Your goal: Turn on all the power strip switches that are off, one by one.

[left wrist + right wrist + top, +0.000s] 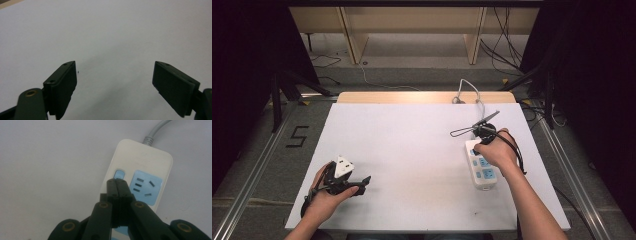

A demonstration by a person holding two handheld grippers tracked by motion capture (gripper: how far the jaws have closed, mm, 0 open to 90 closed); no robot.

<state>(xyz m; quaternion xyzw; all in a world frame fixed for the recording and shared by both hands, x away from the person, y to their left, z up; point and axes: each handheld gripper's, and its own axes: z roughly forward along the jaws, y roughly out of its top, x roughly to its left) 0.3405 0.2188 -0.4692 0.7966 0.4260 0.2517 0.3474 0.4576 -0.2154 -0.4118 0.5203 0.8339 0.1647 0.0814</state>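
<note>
My right claw (119, 185) is pressed together, empty, its tip just short of the blue switch (119, 174) on the power strip (140, 182) — the strip's long axis runs straight ahead, away from me. My left claw (115, 82) hangs spread apart over bare surface (105, 32), well away.

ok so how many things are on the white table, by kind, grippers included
Grippers: 2, the left gripper with jaws wide apart and the right gripper with jaws closed over the strip's switch.
Power strips: 1, the white power strip with blue sockets and a grey cord.
Total: 3 things on the table.
</note>
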